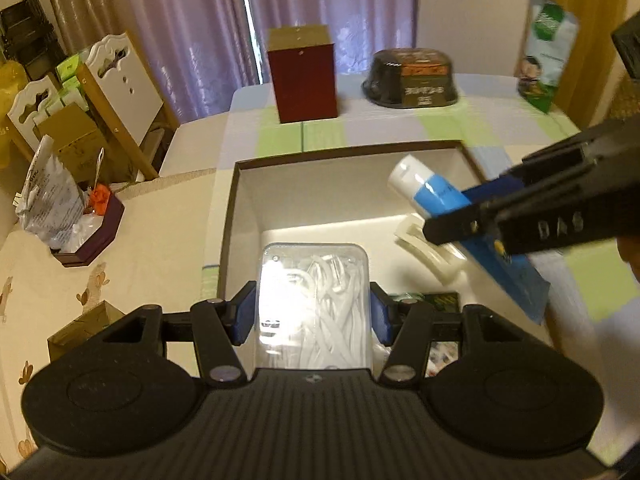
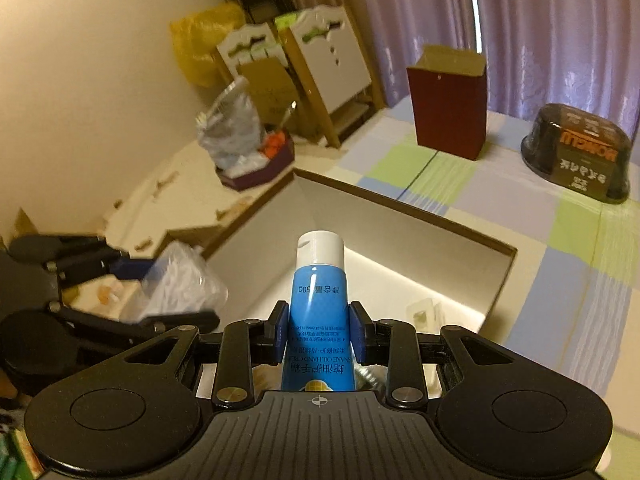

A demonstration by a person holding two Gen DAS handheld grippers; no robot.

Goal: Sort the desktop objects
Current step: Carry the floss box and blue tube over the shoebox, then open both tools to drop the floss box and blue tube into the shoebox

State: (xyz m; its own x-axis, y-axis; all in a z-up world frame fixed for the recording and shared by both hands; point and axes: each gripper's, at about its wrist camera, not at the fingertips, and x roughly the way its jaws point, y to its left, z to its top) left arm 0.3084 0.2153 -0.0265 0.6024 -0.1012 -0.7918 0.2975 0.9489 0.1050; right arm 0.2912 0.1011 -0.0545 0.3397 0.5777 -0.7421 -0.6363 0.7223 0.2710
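While the left claw [image 1: 313, 312] squeezes a clear box of floss picks [image 1: 314, 300] over the big open box [image 1: 236, 216], the right claw [image 2: 318, 332] pinches a blue tube [image 2: 318, 312], cap forward, above the same box.

Glossy plastic tube [image 2: 318, 304]; clear plastic case [image 1: 314, 304] (shiny); matt cardboard box [image 1: 344, 152].
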